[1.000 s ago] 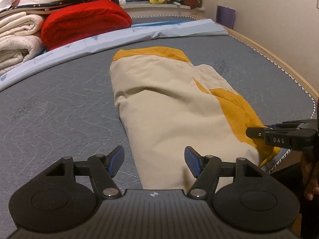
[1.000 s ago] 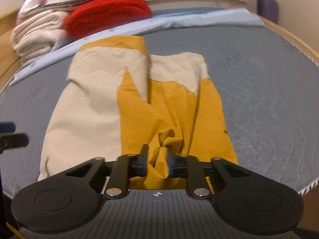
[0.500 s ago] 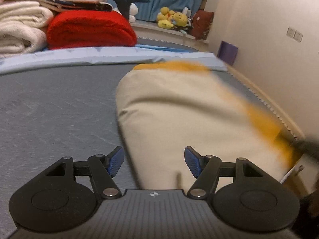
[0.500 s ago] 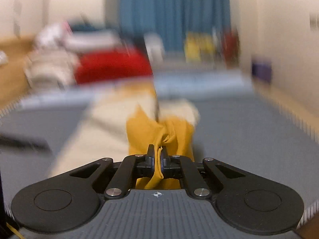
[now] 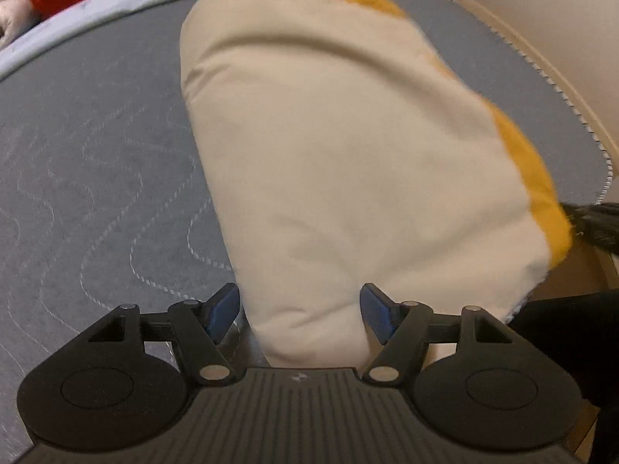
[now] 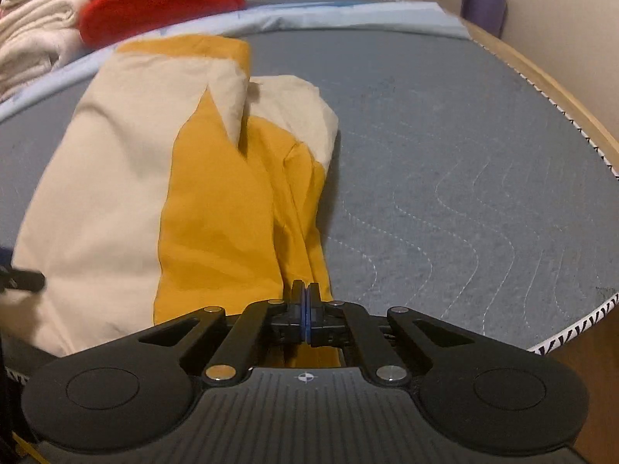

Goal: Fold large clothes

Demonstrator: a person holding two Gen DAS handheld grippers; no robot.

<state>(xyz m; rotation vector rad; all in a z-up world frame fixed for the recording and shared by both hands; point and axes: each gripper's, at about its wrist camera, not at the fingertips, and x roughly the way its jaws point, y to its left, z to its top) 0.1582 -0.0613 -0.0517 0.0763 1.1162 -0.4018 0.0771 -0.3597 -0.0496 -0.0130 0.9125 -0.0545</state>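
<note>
Cream and mustard garment (image 5: 340, 147) lies folded lengthwise on the grey quilted mattress (image 5: 89, 162), near end at the mattress's front edge. Left wrist view: left gripper (image 5: 300, 309) has its jaws wide, blue pads either side of the garment's cream near end, cloth sitting between them but no pad visibly pressing on it; this view shows mostly the cream face, mustard only as a strip along the right edge and far end. The right gripper shows here only as a dark blur at the garment's right corner (image 5: 592, 224). Right wrist view: right gripper (image 6: 305, 309) has its jaws fully closed, blue pads together, having just finished closing; mustard cloth runs down to the pads and passes beneath them, but whether any fabric is pinched I cannot tell. This view shows the garment (image 6: 216, 193) from its mustard side: a wide mustard panel in the middle, cream to the left and at the far right corner, a loose fold standing up along the centre. Only here: red blanket (image 6: 162, 0) and white folded bedding (image 6: 35, 34) stacked at the far left, light blue sheet (image 6: 348, 15) across the back, purple item (image 6: 483, 7) by the wall. The left gripper's finger tip pokes in at the left edge (image 6: 23, 280).
</note>
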